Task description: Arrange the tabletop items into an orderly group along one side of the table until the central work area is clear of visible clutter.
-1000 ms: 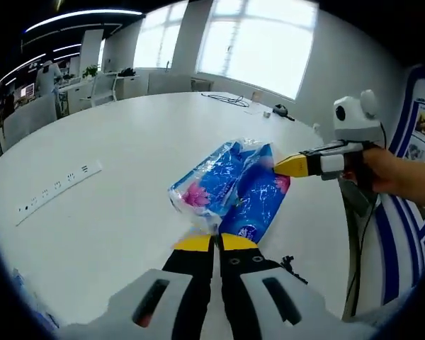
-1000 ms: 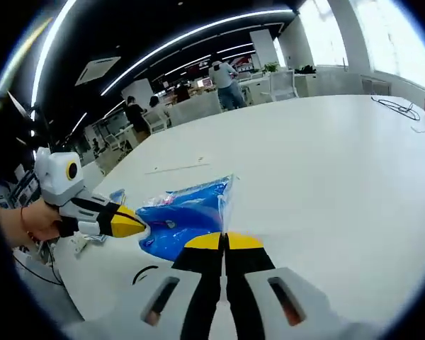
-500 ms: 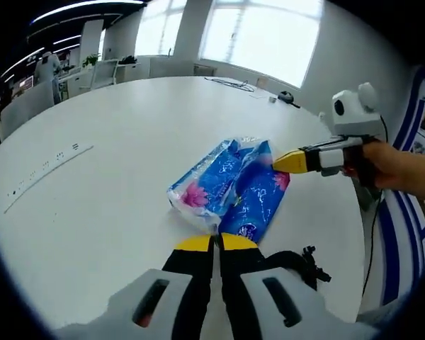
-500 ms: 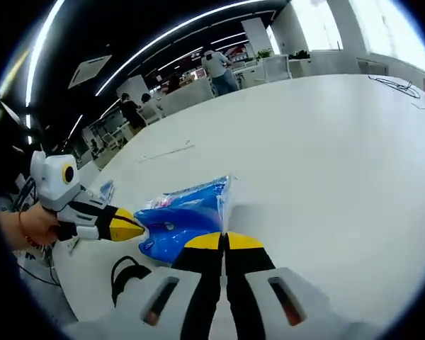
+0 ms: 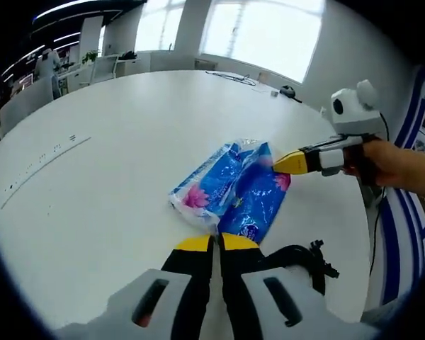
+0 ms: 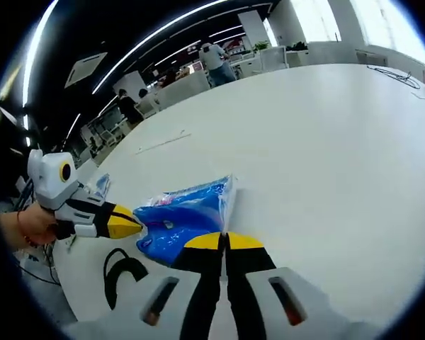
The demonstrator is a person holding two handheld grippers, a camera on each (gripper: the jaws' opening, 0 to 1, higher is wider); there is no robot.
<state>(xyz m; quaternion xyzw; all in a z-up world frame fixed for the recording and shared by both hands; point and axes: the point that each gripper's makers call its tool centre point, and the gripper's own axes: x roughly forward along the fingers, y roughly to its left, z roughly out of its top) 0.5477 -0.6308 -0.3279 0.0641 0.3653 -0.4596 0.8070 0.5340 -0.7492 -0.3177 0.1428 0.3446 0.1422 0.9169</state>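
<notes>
- The left gripper (image 5: 213,243) and right gripper (image 6: 224,241) are still pinching opposite ends of the blue tissue pack (image 5: 230,187), jaws together on its wrapper.
- The pack is lying on the white table (image 5: 113,163) near its edge.
- A black cable (image 5: 301,256) is showing more beside the pack than before.

blue pink-flowered tissue pack (image 5: 232,188), white table (image 5: 113,142)

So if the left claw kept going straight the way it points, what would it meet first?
The blue tissue pack: the left claw, shut, already sits at its near end, seemingly pinching the wrapper. The right claw meets its far end.
</notes>
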